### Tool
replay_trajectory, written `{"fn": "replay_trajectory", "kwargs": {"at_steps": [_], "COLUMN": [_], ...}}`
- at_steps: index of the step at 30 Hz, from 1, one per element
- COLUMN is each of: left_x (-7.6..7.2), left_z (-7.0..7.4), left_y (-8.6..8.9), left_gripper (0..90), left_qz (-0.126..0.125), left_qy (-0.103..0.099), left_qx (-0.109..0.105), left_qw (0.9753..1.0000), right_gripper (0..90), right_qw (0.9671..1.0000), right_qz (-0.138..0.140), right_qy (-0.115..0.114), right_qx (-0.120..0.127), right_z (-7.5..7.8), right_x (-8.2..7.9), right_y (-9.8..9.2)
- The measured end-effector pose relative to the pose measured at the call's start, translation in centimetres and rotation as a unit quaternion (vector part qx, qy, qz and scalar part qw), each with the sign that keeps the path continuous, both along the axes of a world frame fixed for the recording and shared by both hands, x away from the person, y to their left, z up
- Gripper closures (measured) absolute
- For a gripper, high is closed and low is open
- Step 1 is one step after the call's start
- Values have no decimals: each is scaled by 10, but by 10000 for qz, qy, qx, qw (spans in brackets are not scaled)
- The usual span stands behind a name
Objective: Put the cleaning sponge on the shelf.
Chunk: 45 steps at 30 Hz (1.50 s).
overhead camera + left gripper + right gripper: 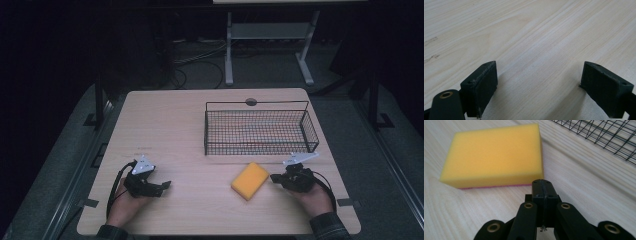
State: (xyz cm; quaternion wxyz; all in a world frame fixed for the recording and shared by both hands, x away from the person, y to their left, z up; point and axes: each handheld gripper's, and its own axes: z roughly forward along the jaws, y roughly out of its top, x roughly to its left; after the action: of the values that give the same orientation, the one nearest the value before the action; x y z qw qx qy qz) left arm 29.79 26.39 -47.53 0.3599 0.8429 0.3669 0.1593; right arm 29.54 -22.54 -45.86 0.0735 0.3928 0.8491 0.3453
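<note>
A: Listing what lies by your tongs. Item one: right tongs (278, 178), jaws pressed together, nothing between them, tip low over the table (175, 125). Why closed, do you think?

B: My guess is you have not yet opened them for a grip. Item two: sponge (492, 155), yellow with a thin pink underside, lying flat just ahead of the closed tip in the right gripper view and apart from it. In the high view the sponge (250, 180) sits just to the inner side of your right tongs.

A: Item three: wire basket (260, 131), black, holding nothing that I can see, beyond the sponge and near your right tongs. Its mesh crosses the upper corner of the right gripper view.

B: Likely the place the sponge is meant for, hence the hand nearest it takes the work. Item four: left tongs (539, 77), jaws spread wide over bare wood, gripping nothing.

A: They rest well apart from the sponge, on the far side of it from your right tongs. You would need to open the right jaws before closing on the sponge's sides.
</note>
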Motion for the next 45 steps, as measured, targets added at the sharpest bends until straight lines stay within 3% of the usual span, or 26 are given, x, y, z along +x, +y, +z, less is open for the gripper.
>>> {"fn": "replay_trajectory", "kwargs": {"at_steps": [20,45], "left_x": [0,0], "left_z": [0,0], "left_y": [0,0], "left_gripper": [129,128], "left_qz": [3,3], "left_qy": [-10,1], "left_qx": [-13,-4], "left_qw": [10000,10000], "right_gripper": [899,899], "right_qw": [10000,9992], "right_qz": [61,371], "right_qy": [32,-91], "right_qx": [8,82], "right_z": [0,1], "right_x": [21,46], "right_y": [17,61]}}
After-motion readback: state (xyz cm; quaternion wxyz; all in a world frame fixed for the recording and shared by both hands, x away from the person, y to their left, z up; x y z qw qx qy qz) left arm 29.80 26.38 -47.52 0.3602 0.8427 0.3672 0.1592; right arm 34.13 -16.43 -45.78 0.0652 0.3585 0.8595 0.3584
